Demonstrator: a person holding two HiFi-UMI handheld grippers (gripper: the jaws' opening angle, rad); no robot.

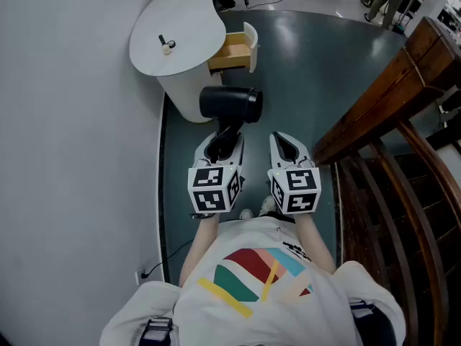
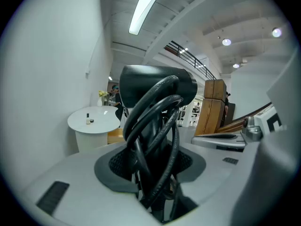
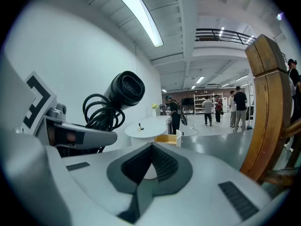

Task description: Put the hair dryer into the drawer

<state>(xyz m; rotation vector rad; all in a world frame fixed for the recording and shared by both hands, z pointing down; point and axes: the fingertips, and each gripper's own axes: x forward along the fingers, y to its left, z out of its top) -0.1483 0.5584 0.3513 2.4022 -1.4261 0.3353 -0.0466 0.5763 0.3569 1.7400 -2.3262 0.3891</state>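
A black hair dryer (image 1: 230, 103) with its cord looped around the handle stands up out of my left gripper (image 1: 223, 141), which is shut on the handle and cord. In the left gripper view the dryer's barrel (image 2: 157, 86) fills the middle above the left gripper (image 2: 150, 166). My right gripper (image 1: 288, 144) is beside it on the right, shut with nothing between its pads. From the right gripper (image 3: 151, 147) the dryer (image 3: 124, 89) shows at the upper left. Ahead, the wooden drawer (image 1: 232, 51) of a round white cabinet (image 1: 194, 20) is pulled open; the drawer (image 3: 165, 138) looks empty.
A small bottle (image 1: 167, 45) stands on the cabinet top. A white wall (image 1: 72, 157) runs along the left. A wooden stair rail (image 1: 389, 99) with balusters closes off the right. Grey floor (image 1: 310, 71) lies between. People (image 3: 237, 105) stand far off in the hall.
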